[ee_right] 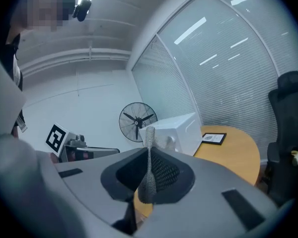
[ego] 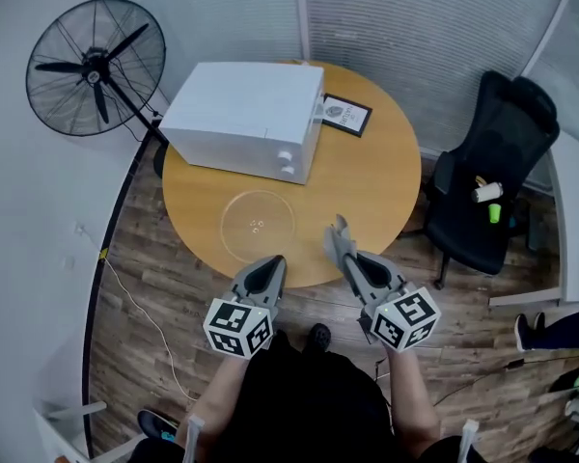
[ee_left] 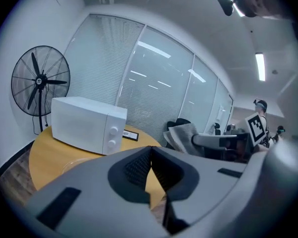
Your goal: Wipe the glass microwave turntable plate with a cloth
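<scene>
A round wooden tabletop point(ego: 386, 177) is seen from above. The clear glass turntable plate point(ego: 258, 226) is laid flat on it, just in front of a white microwave point(ego: 243, 119) and near the front edge. Both tools are held over that near edge, apart from the plate. The left hand-held gripper point(ee_left: 150, 151) is closed, its jaws pressed together with nothing between them. The right hand-held gripper point(ee_right: 149, 155) is clamped on a grey cloth point(ee_right: 148, 182), which is pinched upright between its jaws. A standing fan point(ego: 96, 66) and a black office chair point(ego: 492, 181) are set beside the tabletop
</scene>
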Demonstrator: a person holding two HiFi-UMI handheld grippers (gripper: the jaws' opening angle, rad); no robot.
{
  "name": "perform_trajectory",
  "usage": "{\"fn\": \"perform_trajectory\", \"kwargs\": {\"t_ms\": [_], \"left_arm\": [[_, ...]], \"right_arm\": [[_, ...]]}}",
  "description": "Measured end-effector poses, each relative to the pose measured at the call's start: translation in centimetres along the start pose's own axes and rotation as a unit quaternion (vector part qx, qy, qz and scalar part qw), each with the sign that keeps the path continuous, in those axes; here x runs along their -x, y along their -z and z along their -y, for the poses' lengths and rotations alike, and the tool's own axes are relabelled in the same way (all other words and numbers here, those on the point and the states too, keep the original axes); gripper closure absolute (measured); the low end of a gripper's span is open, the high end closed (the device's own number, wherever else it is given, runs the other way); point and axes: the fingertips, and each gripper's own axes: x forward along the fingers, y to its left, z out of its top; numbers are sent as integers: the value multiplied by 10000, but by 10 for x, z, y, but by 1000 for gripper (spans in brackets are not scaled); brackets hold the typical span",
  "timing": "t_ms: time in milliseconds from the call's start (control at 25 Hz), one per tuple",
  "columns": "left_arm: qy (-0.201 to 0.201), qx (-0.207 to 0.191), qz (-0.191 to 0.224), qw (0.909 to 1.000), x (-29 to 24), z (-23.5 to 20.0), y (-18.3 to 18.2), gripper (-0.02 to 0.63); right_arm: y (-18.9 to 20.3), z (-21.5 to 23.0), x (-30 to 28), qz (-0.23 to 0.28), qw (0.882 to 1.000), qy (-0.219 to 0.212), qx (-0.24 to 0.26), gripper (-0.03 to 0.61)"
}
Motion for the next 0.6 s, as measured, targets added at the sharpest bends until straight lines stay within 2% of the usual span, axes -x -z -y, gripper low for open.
{"fn": "perform_trajectory", "kwargs": {"t_ms": [320,600], "left_arm": [[188,-357,486,9980,23,15,-56,617],[166,-405,738,9963,41,0,-72,617]], "right_arm": [[-42,-28,-5,515,9979,1,404,554],[-54,-55,-20,570,9951,-153,798,558]]}}
